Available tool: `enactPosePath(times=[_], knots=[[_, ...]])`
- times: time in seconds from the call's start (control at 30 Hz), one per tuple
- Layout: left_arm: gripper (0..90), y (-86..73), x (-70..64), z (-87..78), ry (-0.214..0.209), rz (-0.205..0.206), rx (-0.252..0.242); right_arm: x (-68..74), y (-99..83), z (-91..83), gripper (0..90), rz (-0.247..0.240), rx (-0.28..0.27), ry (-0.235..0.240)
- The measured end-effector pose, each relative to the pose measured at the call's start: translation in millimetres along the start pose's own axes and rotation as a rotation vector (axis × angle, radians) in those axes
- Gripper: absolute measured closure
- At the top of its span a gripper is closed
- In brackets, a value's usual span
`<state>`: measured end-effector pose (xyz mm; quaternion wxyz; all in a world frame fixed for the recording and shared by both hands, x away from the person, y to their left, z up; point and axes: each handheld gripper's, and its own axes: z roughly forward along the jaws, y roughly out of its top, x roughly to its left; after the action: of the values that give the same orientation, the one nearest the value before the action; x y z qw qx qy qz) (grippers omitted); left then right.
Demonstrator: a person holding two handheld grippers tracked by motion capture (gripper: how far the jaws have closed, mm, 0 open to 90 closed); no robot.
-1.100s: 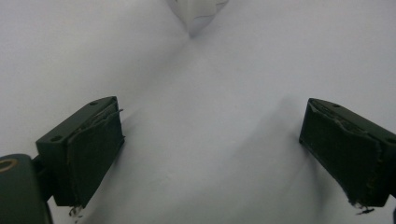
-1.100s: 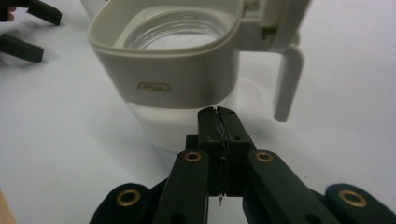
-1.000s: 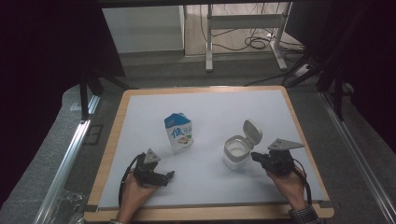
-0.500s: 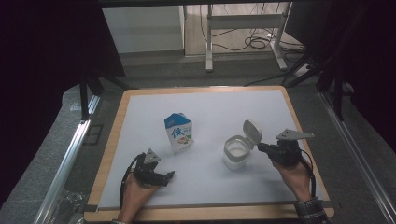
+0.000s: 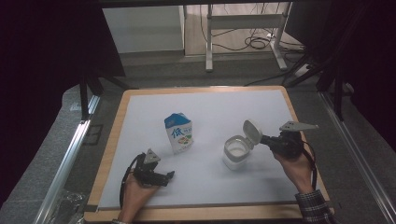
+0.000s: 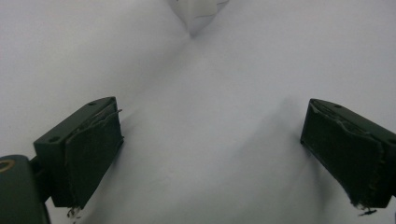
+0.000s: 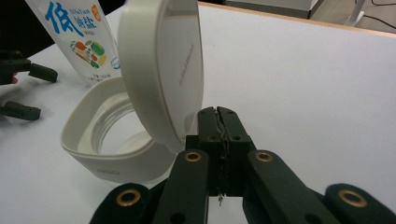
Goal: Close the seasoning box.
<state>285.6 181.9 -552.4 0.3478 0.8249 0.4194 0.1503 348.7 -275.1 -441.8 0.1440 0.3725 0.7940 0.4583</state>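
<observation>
- The jar (image 5: 235,152) stood on the white counter (image 5: 224,109), right of the middle, its mouth uncovered and its hinged lid (image 5: 252,132) raised almost upright on the side toward the right tool (image 5: 262,139).
- In the right gripper view the lid (image 7: 161,70) rose just left of the right tool (image 7: 218,122), whose jaws were pressed flat together with nothing visibly between them; the lid's lower edge lay right against the jaws, though I could not tell whether they pinched it.
- The jar's white body (image 7: 109,140) sat just left of and below those jaws, its inside looking clear and bare.
- The right hand (image 5: 298,165) held that tool from the near right of the counter.
- The carton (image 5: 179,132), blue and white with printed pictures, stood upright to the left of the jar, apart from it.
- The left tool (image 5: 169,176) lay low near the front left of the counter in the left hand (image 5: 137,189), well apart from the jar.
- In the left gripper view its jaws stood wide apart over bare white counter, grasping nothing.
</observation>
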Motion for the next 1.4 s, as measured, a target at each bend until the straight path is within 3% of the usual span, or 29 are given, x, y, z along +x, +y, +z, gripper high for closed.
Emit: enactPosePath(times=[0.83,1.4], knots=[[5.2,0.0,0.1,0.1,0.001,0.002,-0.001,16.5,8.9,0.6,88.9,-0.039,-0.006,0.035],[5.2,-0.1,0.0,0.0,0.000,-0.001,0.000,26.8,-16.7,-6.0,88.2,-0.040,-0.003,0.049]])
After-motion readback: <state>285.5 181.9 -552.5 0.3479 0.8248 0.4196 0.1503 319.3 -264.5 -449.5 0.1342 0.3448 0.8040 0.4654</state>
